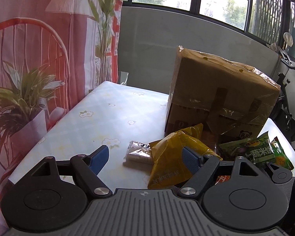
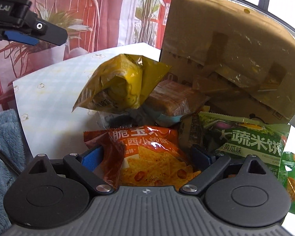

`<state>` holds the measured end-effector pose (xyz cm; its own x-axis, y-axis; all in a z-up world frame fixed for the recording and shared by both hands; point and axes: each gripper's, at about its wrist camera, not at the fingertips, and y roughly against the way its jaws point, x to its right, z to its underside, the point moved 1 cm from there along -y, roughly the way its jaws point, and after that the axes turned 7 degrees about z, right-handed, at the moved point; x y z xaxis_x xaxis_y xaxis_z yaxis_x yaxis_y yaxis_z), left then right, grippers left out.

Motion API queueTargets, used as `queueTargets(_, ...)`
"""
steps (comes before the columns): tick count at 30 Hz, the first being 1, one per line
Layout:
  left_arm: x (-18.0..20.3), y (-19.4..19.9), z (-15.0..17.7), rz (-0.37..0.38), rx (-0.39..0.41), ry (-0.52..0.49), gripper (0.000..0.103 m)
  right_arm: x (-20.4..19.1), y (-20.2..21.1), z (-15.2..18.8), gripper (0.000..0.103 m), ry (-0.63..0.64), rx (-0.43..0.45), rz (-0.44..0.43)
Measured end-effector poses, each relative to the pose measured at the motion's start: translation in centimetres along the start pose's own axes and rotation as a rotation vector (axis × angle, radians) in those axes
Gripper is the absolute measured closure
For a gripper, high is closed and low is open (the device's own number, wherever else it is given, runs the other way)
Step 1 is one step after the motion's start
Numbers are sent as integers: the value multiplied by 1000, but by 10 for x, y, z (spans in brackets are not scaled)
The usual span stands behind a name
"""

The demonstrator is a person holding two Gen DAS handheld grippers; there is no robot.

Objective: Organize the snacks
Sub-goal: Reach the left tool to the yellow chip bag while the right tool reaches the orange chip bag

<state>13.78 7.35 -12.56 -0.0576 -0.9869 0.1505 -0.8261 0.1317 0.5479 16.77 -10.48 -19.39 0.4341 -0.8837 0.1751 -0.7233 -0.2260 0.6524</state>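
Nearest the right wrist camera, the right gripper (image 2: 146, 157) is spread wide around an orange chip bag (image 2: 147, 155), its blue pads on either side; whether they touch the foil I cannot tell. Further left, the left gripper (image 1: 146, 158) is also spread, holding nothing, over the flowered tabletop (image 1: 100, 114). Between its fingers lies a small clear-wrapped white snack (image 1: 137, 154), touching a yellow bag (image 1: 171, 157) just to its right. Behind these stands a taped cardboard box (image 1: 222, 92), and at the right a green rice-cracker bag (image 1: 251, 151) leans near it
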Motion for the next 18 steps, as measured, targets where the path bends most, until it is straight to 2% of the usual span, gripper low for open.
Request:
queueTargets(5,-1,-3,2,-3,-18,4,20,5,-2,4,8,-39,-6,-24)
queueTargets(7,0,-3,3,1,-21,1,20,7,1,5,12,-58,-1,-29)
queueTargets(10,1,-3,5,9,-28,2,20,12,10,7,27,-100,8,-50)
queueTargets(14,1,-3,5,12,-36,10,20,21,24,12,35,-158,-2,-95)
queueTargets(16,1,-2,4,13,-33,14,20,23,34,13,41,-160,8,-71)
queueTargets(18,1,-2,4,17,-31,20,20,25,47,12,41,-152,33,-33)
